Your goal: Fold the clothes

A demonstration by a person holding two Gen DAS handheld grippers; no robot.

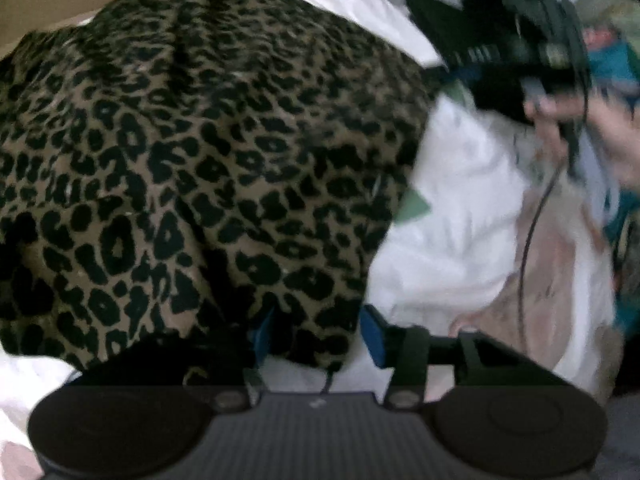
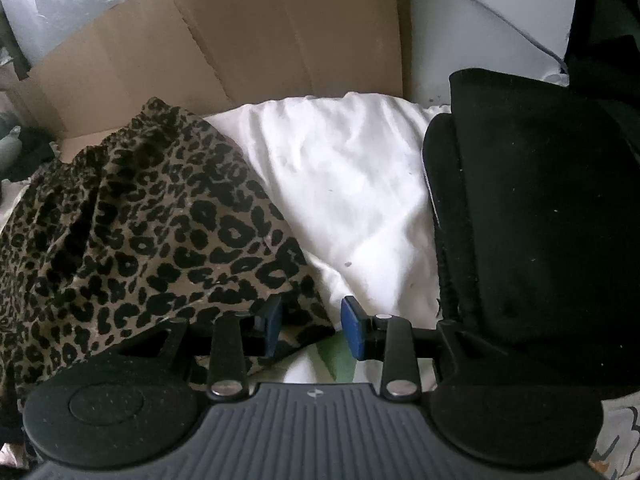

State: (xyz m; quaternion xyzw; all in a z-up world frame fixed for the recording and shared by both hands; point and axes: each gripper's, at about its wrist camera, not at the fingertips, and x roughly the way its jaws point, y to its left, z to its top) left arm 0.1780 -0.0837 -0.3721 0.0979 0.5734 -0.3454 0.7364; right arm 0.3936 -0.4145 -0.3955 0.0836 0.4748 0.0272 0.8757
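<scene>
Leopard garment: brown cloth with black spots, lying rumpled on white bedding; it fills most of the left wrist view and the left half of the right wrist view.

Left tool: I see its blue pads spread, with the near hem of the garment draped over and between them; the left pad is mostly hidden by cloth. The picture is blurred, so I cannot tell whether cloth touches the right pad.

Right tool: pads apart, nothing between them. Its left pad sits over the garment's near corner; its right pad stands above white bedding. In the left wrist view I see this tool at upper right, blurred, gripped by a hand.

Black folded cloth: to the right of the right tool, on the bedding.

Cardboard: flattened sheet standing behind the bedding.

Green patch: on the bedding just below the right tool's pads.
</scene>
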